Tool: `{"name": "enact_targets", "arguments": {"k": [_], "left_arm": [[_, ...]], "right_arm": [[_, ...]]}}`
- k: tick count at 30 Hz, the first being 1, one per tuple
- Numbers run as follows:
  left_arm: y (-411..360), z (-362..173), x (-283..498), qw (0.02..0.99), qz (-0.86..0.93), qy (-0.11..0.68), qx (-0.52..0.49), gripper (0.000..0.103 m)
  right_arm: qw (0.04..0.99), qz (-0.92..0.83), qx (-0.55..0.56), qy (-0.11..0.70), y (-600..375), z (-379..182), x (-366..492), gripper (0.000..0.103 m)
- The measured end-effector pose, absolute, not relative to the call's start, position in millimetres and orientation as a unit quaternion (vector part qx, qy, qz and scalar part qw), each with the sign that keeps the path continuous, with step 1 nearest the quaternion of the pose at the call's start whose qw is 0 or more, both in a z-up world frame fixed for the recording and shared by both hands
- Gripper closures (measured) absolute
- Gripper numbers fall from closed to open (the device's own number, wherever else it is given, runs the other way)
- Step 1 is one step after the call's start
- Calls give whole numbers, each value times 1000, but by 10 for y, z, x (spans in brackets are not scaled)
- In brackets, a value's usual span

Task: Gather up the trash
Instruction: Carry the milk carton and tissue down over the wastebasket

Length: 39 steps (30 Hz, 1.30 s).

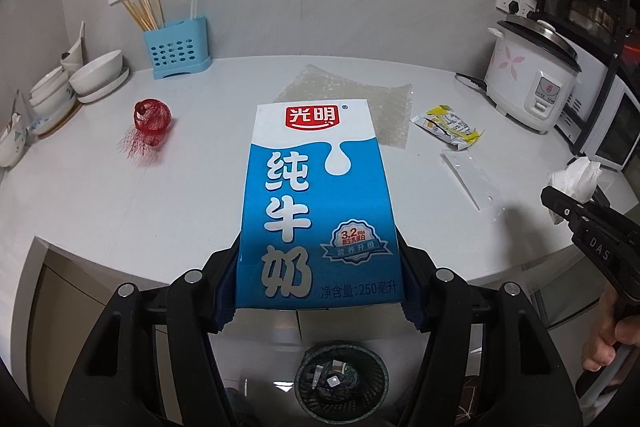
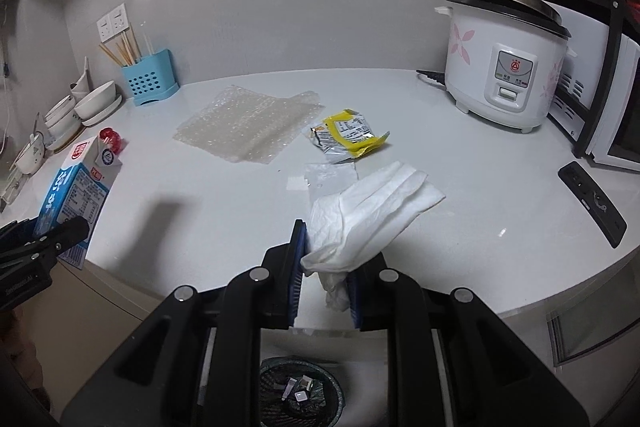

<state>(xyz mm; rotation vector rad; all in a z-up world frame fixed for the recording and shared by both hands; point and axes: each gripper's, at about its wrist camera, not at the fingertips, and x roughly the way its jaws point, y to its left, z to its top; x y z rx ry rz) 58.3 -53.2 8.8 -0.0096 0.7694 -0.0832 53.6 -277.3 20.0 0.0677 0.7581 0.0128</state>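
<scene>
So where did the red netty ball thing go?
The red mesh ball sits on the white counter, on the left in the left wrist view. It lies between the stacked bowls and the milk carton, in front of the blue chopstick holder.

milk carton (image 1: 316,203) reading 光明, 纯牛奶, 250毫升

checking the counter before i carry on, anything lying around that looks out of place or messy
Yes: litter is loose on the counter. A crumpled bubble wrap sheet, a torn-open yellow wrapper, a clear plastic scrap and red mesh netting lie scattered across it. Nothing looks spilled.
</scene>
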Motion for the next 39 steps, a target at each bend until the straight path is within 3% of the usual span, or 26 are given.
{"name": "enact_targets", "arguments": {"k": [19,28,39], "left_arm": [[-645,-367,-644,936,-65,347,5,41],[-656,-805,-1019,930,-76,359,9,41],[-646,-1660,-894,913,-79,400,7,41]], "right_arm": [[940,52,24,335,-2248,-119,-635,85],[933,70,26,352,-2082,-594,-1065,85],[916,48,24,397,-2049,-1519,-1032,85]]}}
